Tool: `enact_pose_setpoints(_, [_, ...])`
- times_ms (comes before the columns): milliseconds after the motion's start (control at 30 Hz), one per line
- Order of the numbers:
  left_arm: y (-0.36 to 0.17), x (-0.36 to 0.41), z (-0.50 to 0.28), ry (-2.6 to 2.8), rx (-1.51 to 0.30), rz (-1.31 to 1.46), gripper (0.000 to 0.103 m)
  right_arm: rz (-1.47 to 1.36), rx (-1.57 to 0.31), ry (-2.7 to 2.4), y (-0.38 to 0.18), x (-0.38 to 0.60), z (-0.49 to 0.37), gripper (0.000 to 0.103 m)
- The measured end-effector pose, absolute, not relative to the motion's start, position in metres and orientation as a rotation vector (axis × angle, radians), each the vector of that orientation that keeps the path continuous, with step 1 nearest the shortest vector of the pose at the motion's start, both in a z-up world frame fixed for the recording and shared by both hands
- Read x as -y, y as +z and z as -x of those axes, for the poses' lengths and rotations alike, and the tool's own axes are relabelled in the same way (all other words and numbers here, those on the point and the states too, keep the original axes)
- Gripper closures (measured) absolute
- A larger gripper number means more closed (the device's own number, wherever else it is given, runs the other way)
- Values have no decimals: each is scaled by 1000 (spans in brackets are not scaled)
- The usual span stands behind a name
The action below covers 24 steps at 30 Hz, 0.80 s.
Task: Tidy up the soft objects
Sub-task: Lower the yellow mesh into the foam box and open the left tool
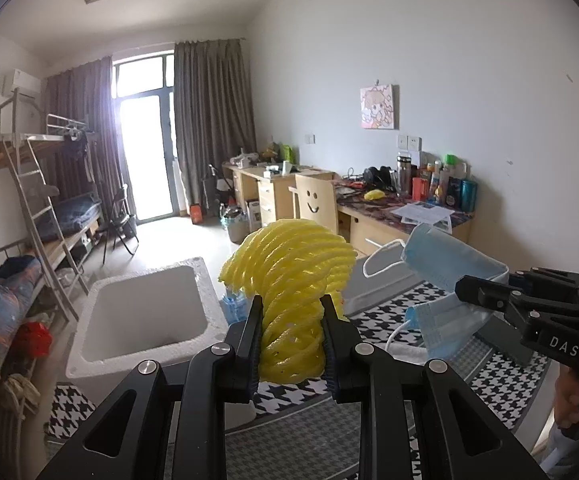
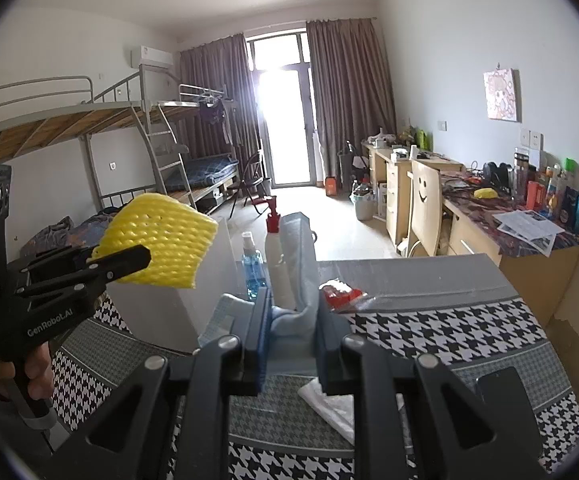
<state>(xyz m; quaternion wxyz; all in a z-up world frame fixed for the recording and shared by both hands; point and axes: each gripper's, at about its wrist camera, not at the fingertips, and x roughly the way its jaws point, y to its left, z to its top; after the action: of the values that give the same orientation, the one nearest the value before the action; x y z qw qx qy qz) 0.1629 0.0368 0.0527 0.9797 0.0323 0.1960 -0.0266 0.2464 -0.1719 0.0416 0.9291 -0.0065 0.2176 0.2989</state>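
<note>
1. Left wrist view: left tool [image 1: 289, 320] is pinching a yellow foam net sleeve [image 1: 289, 280]. Both pads press its lower part; the top flares out above the fingers, and the sleeve is clear of the table.
2. Same view: white foam box [image 1: 145, 312] sits to the left of the sleeve on the houndstooth table cloth [image 1: 385, 320], open side up. Nothing visible inside it.
3. Same view: right tool [image 1: 473, 292] comes in from the right edge, clamped on a blue face mask [image 1: 445, 264]. The mask is folded and hangs in the air, white ear loops dangling. The two held items are near each other but not touching.
4. Right wrist view: right tool [image 2: 289, 320] grips the blue face mask [image 2: 297, 272] between its pads, the fabric standing up between the fingers.
5. Same view: left tool [image 2: 129, 258] at left, held by a hand [image 2: 33, 368], pinching the yellow foam net sleeve [image 2: 161, 248] above the white foam box [image 2: 161, 308].
6. Same view: behind the mask stand a blue-liquid bottle [image 2: 253, 264] and a red-topped spray bottle [image 2: 275, 248]. A red and white packet [image 2: 341, 292] lies on the table right of the tool, and a white tissue [image 2: 329, 404] lies under it.
</note>
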Motion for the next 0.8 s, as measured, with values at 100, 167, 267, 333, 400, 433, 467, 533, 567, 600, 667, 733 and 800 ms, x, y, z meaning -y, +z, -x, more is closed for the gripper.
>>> enact_pose_setpoints(100, [55,-39,-164,-50,-390,-69,77,15,-437,616,44,170,-247,80])
enact_pose_setpoints(167, [56,-41,-165,-47,-389,-72,77,12,-436,625,46,167,-248,80])
enact_pose_setpoints(267, [58,-44,-167,-41,-385,-68,77,12,-436,635,48,164,-251,80])
enact_pose_setpoints(333, [60,-47,-168,-33,-383,-65,77,6,-438,644,49,162,-254,80])
enact_pose_setpoints(400, [62,-49,-170,-23,-383,-63,77,8,-438,648,51,158,-256,80])
enact_pose_setpoints(433, [62,-51,-171,-16,-382,-63,77,10,-439,650,51,157,-257,80])
enact_pose_setpoints(467, [63,-52,-172,-11,-381,-61,77,13,-440,653,52,155,-258,80])
enact_pose_setpoints(533, [64,-55,-172,1,-381,-55,77,16,-443,659,53,151,-260,80])
enact_pose_setpoints(567, [65,-58,-172,6,-379,-52,77,21,-441,663,54,149,-260,80])
enact_pose_setpoints(600, [67,-59,-172,12,-375,-51,77,24,-440,664,55,148,-261,80])
enact_pose_setpoints(667, [69,-59,-172,19,-370,-53,77,33,-439,670,55,144,-263,80])
enact_pose_setpoints(733, [69,-63,-173,32,-372,-50,77,40,-439,674,56,141,-264,80])
enact_pose_setpoints(800, [70,-66,-175,43,-373,-49,77,47,-440,678,56,137,-267,80])
